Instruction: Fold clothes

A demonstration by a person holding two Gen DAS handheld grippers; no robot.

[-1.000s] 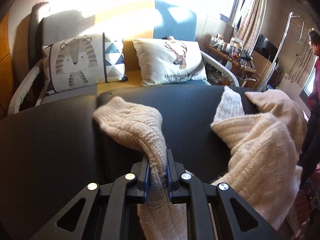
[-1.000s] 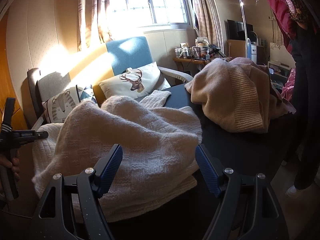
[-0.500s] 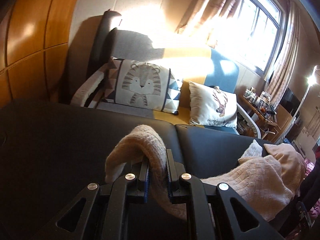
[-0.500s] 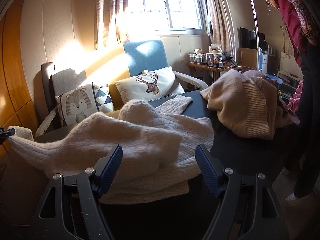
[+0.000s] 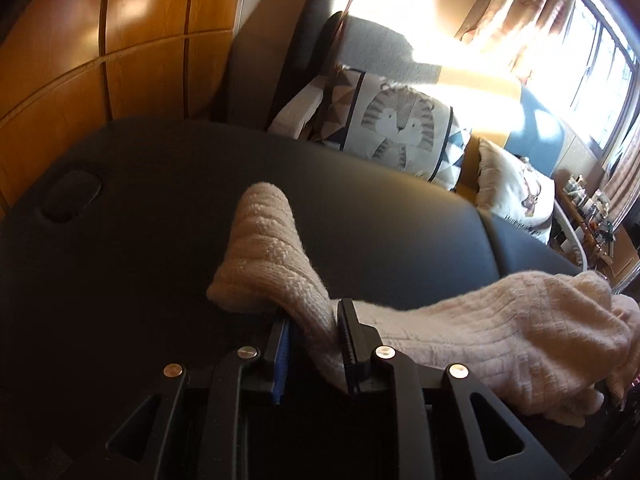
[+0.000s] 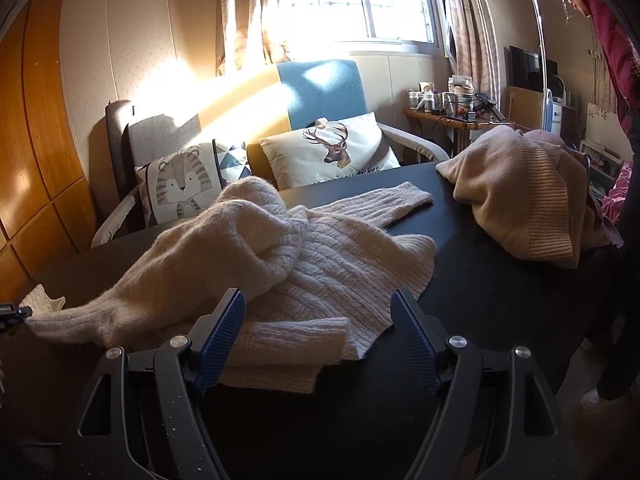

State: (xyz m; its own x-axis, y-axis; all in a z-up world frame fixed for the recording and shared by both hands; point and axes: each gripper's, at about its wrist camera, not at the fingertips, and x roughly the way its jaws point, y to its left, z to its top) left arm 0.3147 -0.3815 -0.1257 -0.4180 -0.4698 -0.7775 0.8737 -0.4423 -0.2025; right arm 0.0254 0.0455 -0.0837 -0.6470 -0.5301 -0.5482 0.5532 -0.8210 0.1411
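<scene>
A cream knitted sweater (image 6: 320,248) lies bunched on the black padded table (image 6: 480,292). One of its sleeves (image 5: 264,256) is stretched out to the table's left end. My left gripper (image 5: 312,344) has this sleeve between its fingers; the jaws are opening, and a dark gap shows beside the blue pad (image 5: 282,356). The sleeve leans on the other finger. In the right wrist view the left gripper's tip (image 6: 12,314) shows at the sleeve's cuff. My right gripper (image 6: 318,340) stands open just over the sweater's near hem, holding nothing.
A beige-pink sweater (image 6: 520,200) is heaped on the table's far right. Behind the table a sofa carries a tiger cushion (image 6: 180,184) and a deer cushion (image 6: 332,152). A person (image 6: 616,40) stands at the right edge. A cluttered side table (image 6: 452,108) sits under the window.
My left gripper has carried the sleeve far to the left, stretching it out flat over the table, and its jaws have parted slightly. The right gripper has drifted a little and stays open.
</scene>
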